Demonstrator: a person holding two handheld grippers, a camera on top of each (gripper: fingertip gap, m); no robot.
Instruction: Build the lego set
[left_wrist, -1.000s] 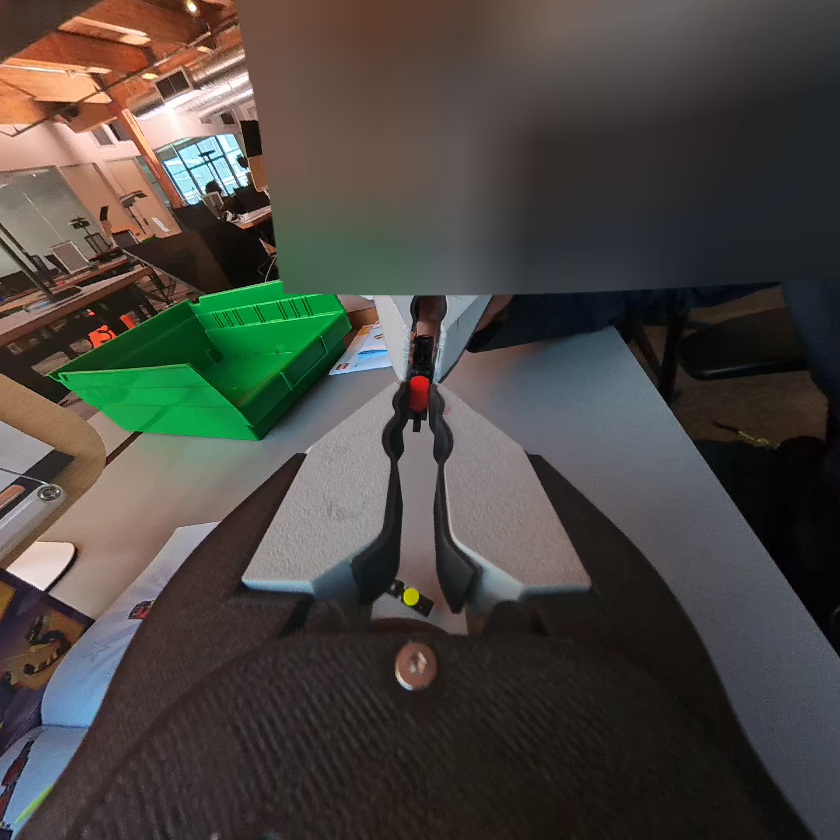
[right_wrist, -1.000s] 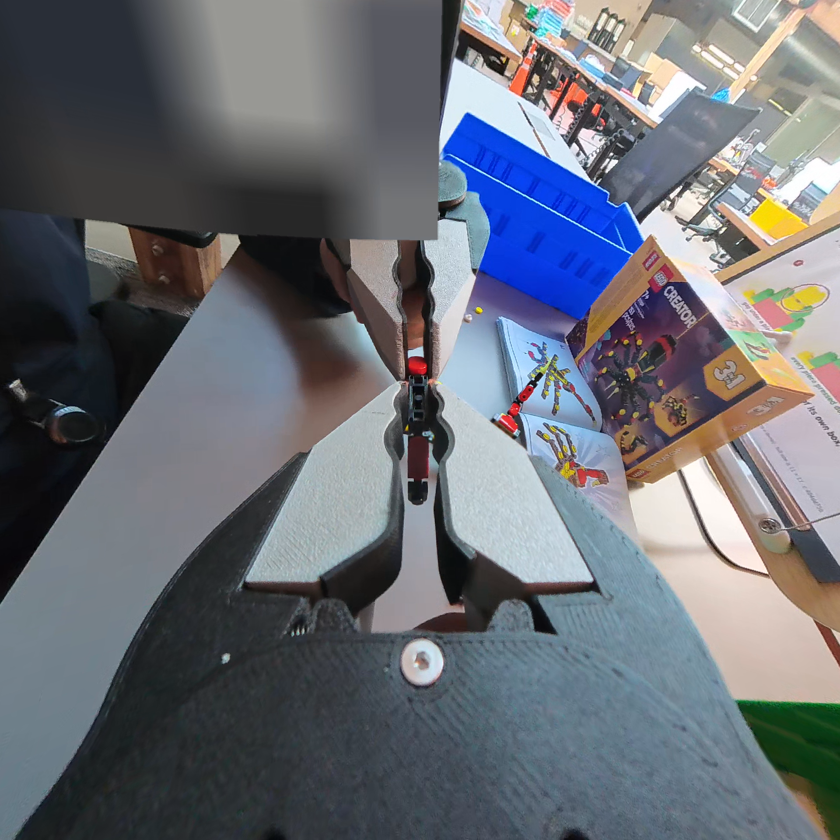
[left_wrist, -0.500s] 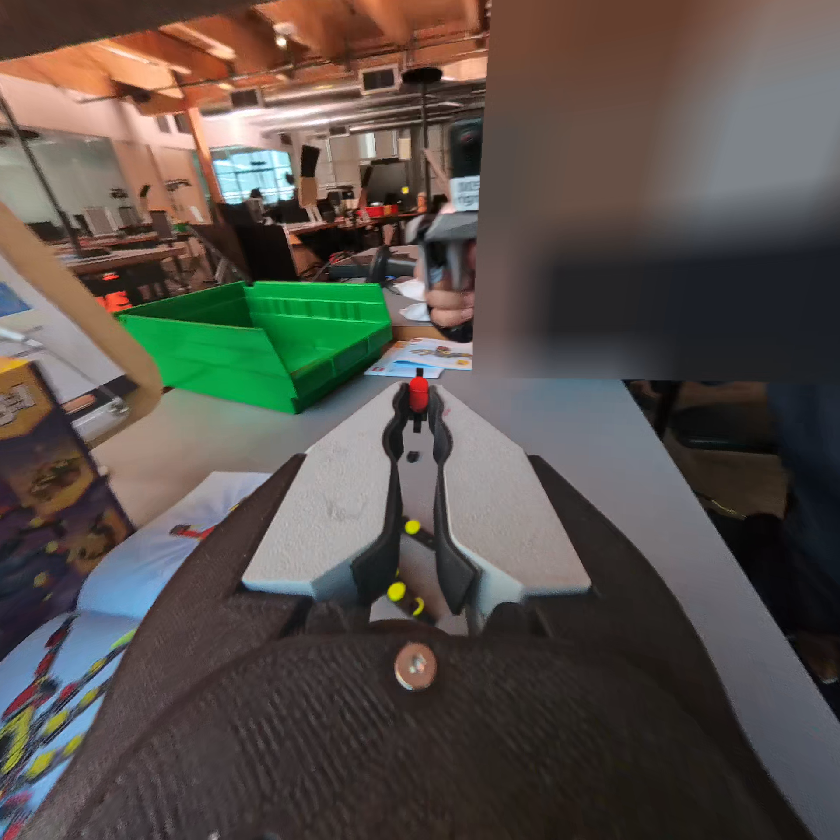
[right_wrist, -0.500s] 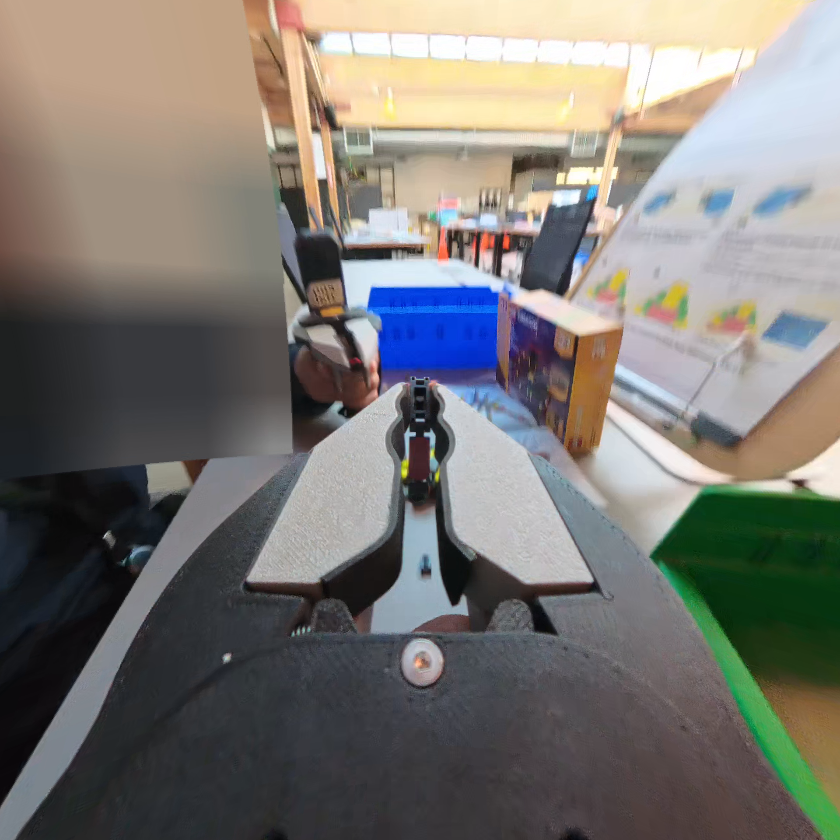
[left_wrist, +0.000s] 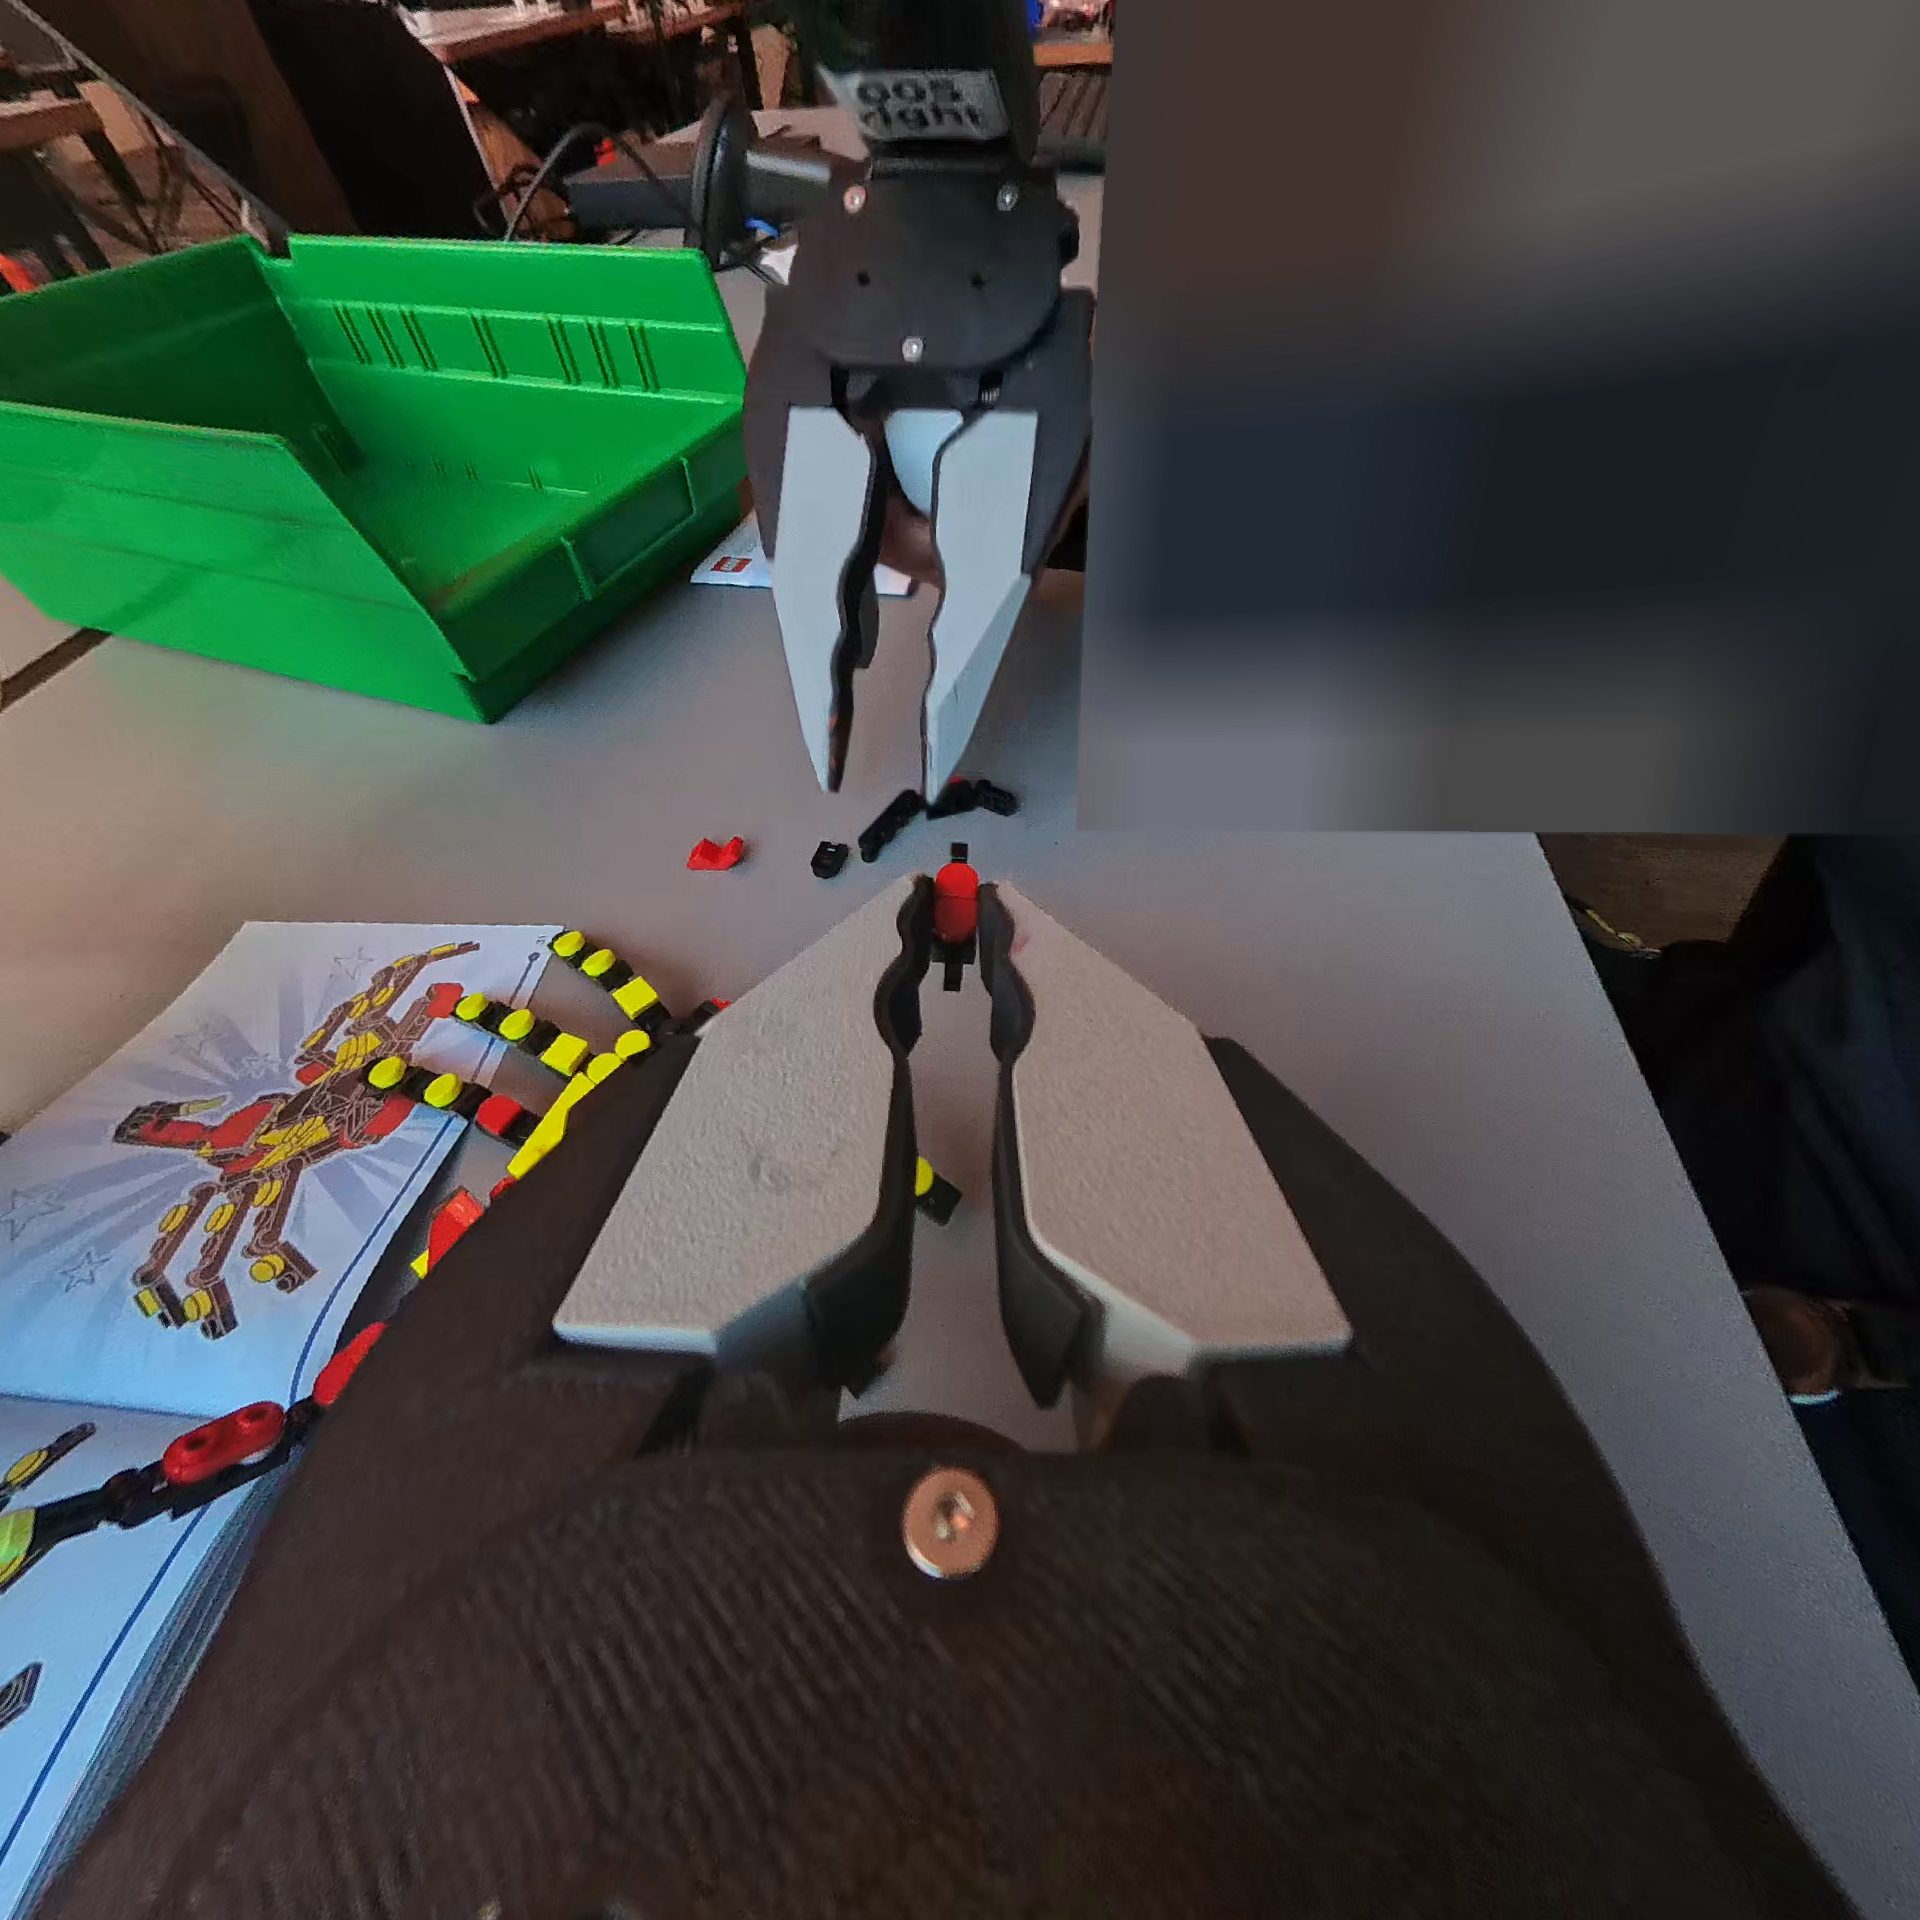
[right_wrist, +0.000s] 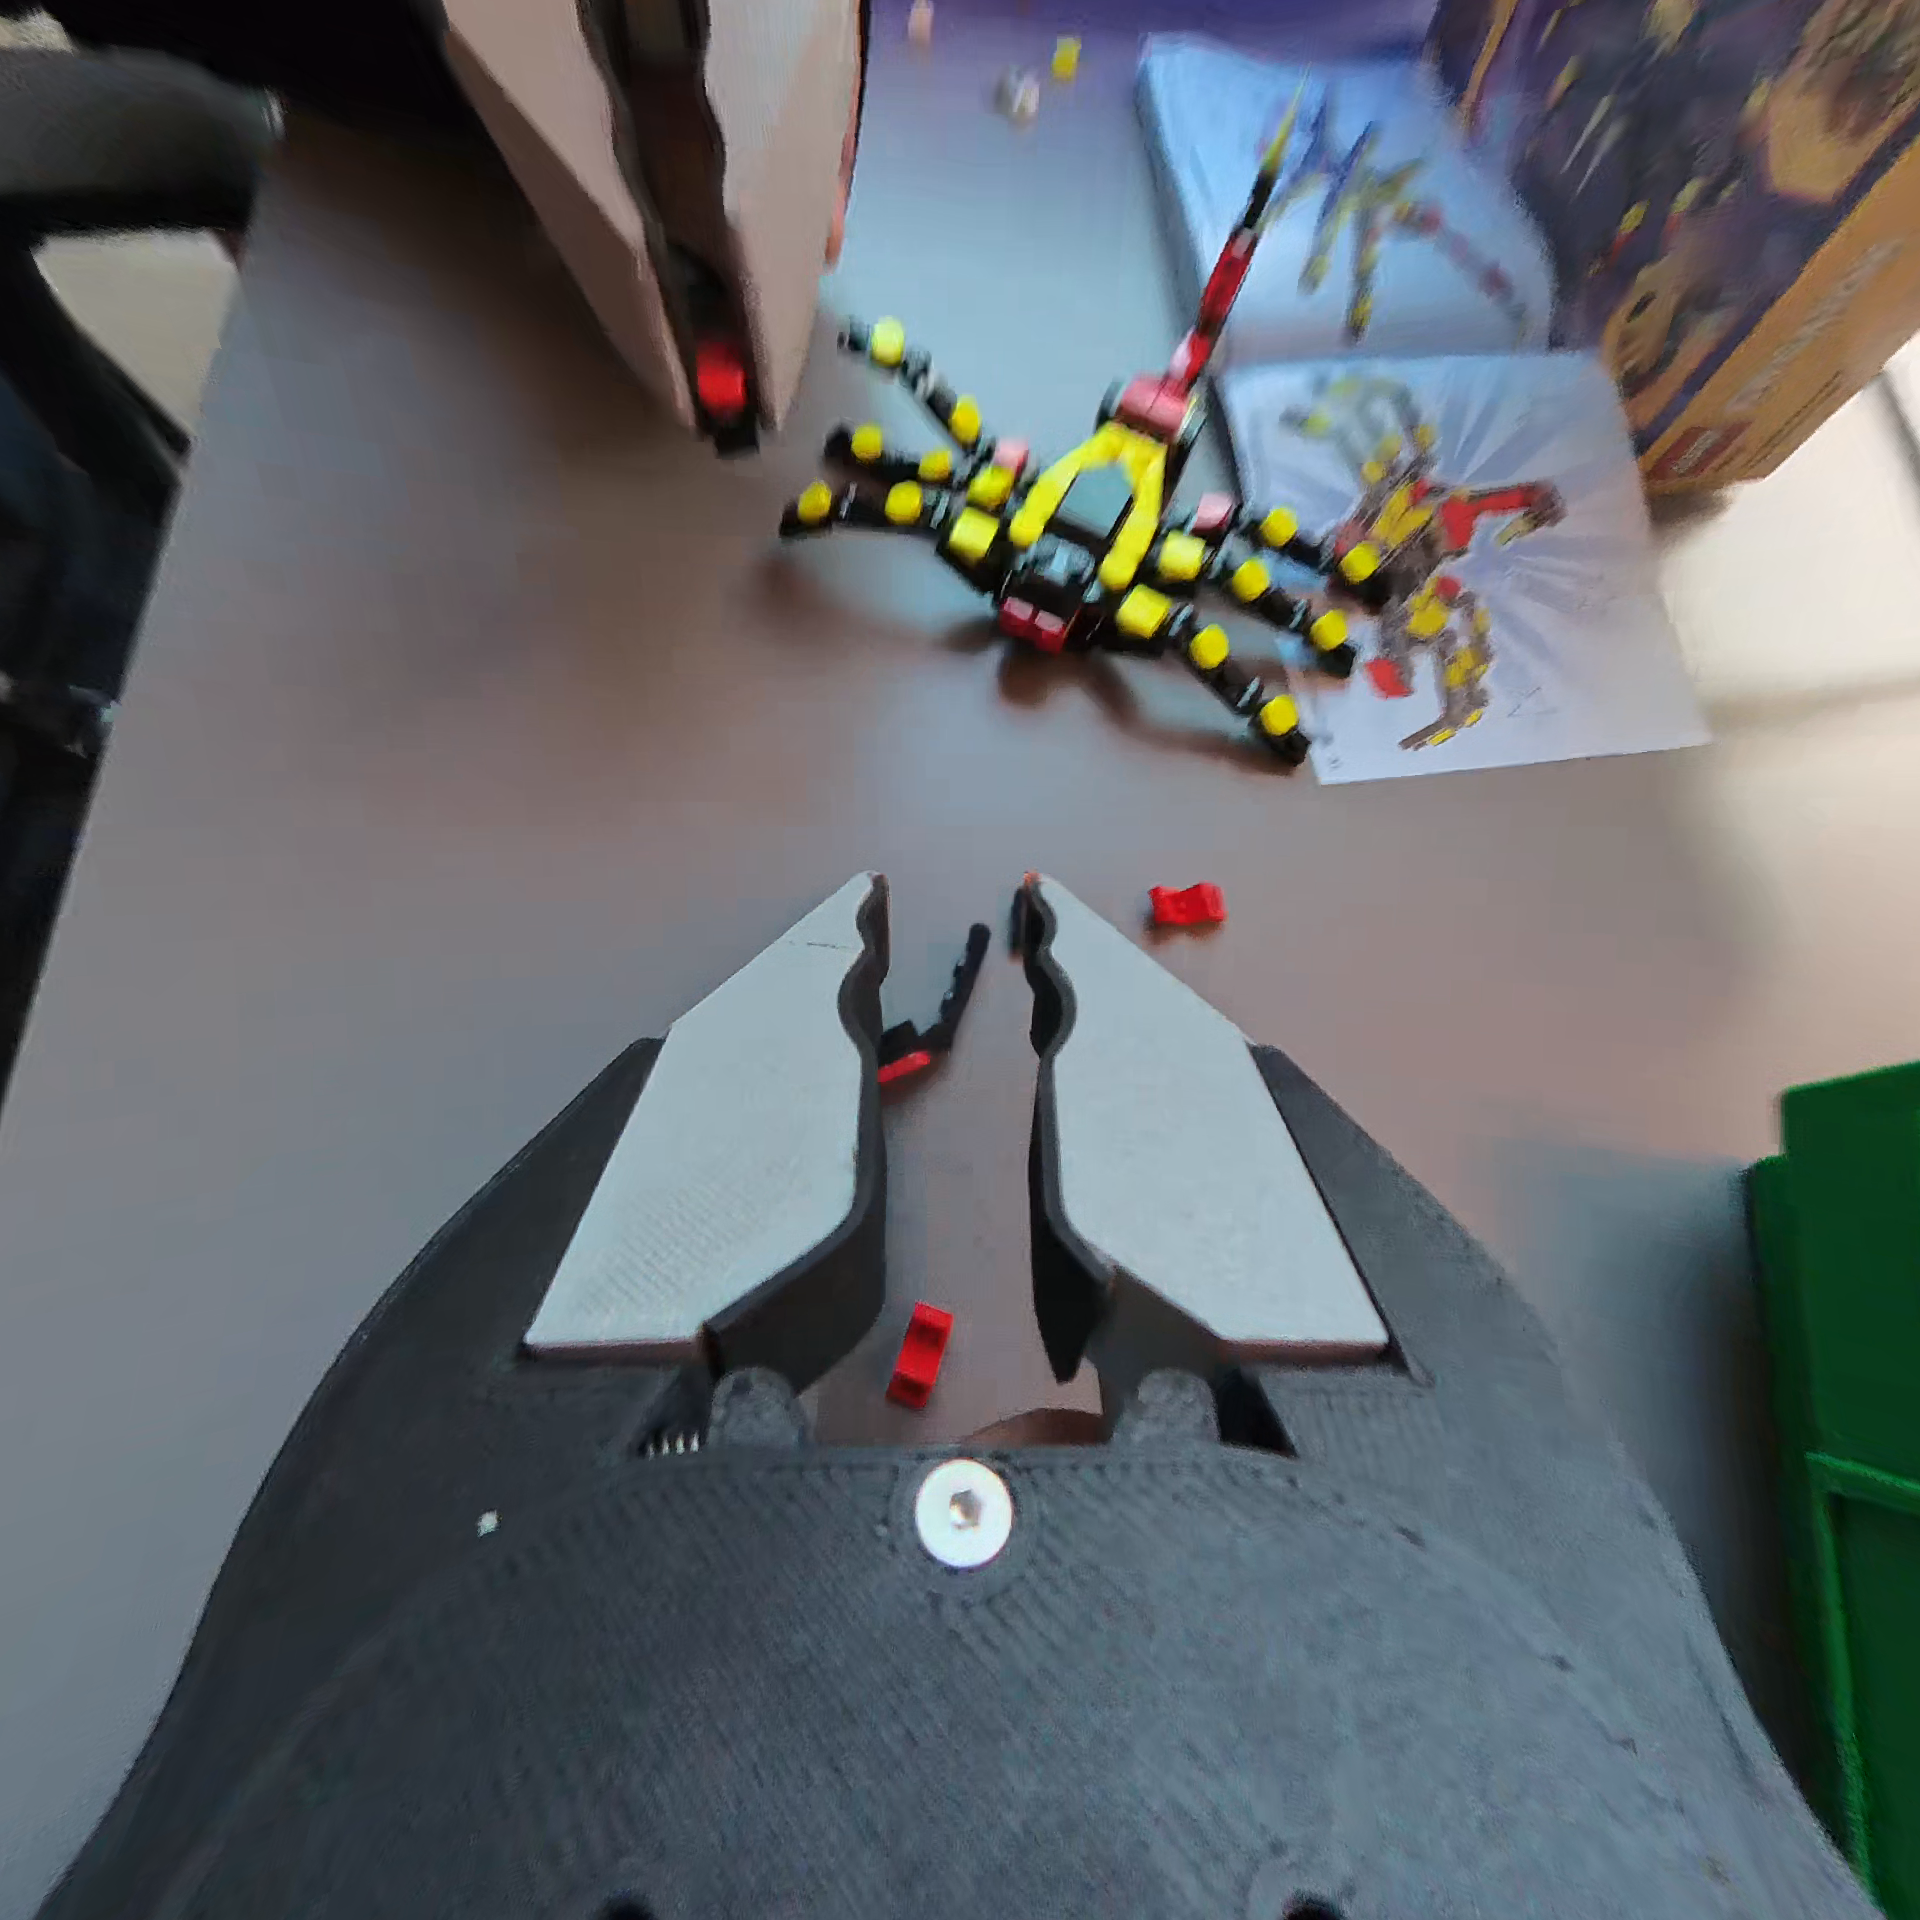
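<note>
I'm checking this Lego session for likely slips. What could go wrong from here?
1. The left gripper pinches the small red piece only at its very tips, so it may pop out or twist.
2. The right gripper has its jaws open over the thin black piece lying flat on the table; closing could skid it aside.
3. The loose red brick sits close by and could get knocked.

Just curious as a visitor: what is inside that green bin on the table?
The green bin looks empty: only its bare ribbed walls and floor show in the left wrist view. Its front lip hides a strip of floor, so a small piece could lie there unseen.
</note>
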